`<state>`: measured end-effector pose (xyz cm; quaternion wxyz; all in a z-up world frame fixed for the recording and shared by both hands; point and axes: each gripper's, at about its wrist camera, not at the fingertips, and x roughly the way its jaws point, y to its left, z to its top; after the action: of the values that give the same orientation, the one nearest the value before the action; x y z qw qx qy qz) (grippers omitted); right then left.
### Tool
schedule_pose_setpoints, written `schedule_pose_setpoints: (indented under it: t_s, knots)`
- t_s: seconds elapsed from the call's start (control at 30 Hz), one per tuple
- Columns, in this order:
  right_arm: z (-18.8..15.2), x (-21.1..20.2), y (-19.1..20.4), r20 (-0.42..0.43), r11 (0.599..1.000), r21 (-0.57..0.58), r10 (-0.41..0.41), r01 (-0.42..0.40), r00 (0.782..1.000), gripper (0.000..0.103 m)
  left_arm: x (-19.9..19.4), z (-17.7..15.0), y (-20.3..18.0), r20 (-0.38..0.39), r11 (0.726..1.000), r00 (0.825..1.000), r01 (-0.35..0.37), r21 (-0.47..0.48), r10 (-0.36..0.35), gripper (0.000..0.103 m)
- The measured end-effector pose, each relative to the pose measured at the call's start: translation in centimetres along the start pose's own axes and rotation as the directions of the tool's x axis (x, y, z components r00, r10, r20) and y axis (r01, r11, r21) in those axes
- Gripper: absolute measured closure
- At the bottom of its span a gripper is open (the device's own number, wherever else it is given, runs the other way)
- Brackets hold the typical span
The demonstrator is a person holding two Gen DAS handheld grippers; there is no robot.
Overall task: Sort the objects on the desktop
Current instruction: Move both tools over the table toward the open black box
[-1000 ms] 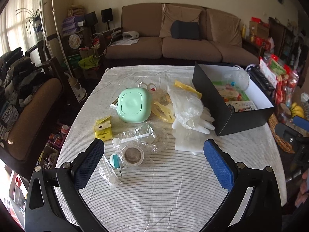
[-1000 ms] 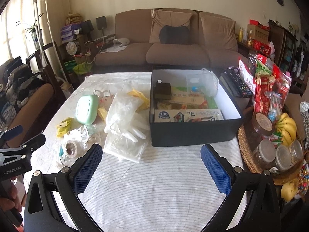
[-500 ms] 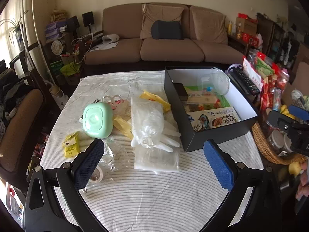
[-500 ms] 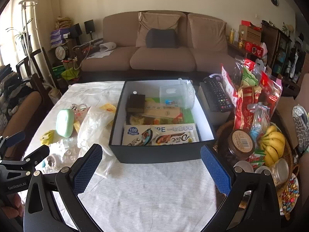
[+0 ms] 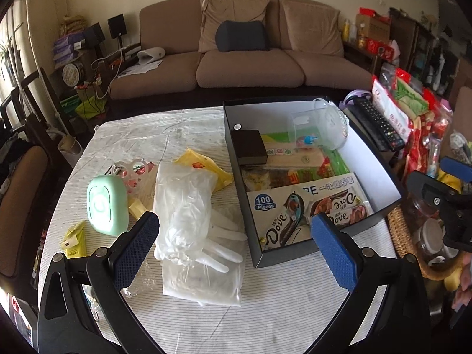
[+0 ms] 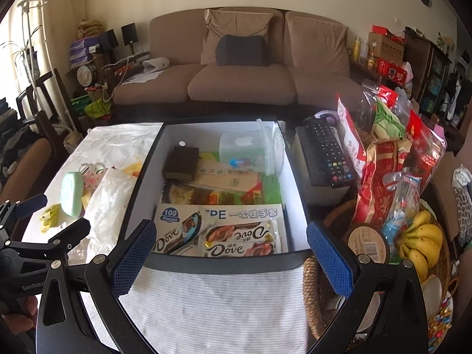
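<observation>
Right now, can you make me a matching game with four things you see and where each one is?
Things:
1. green case
2. remote control
3. Dove bars
4. bananas

Places:
A. inside the black box
B. in the wicker basket
C. on the striped tablecloth, left of the bag of gloves
D. on a grey block right of the box

Pairs: 1-C, 2-D, 3-A, 4-B

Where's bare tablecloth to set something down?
Free: the near strip in front of the black box, and the far cloth behind the glove bag. Crowded: left of the box, around the green case.
</observation>
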<state>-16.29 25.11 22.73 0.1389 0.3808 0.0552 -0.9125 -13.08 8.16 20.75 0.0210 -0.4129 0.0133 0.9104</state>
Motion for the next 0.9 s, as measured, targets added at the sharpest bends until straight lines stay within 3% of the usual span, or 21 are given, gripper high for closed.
schedule_pose_setpoints:
  t_s: [0.47, 0.9]
  knots:
    - [2.0, 6.6, -0.8, -0.038, 0.999, 0.021, 0.033, -0.032, 0.999, 0.0, 5.5, 3.0, 0.2, -0.024, 1.0, 0.999, -0.021, -0.003, 0.021, 0.0]
    - [3.7, 8.4, 5.9, -0.043, 0.997, -0.008, 0.081, -0.081, 0.996, 0.0, 6.0, 2.7, 9.1, -0.03, 0.995, 0.997, -0.079, -0.066, 0.077, 0.0]
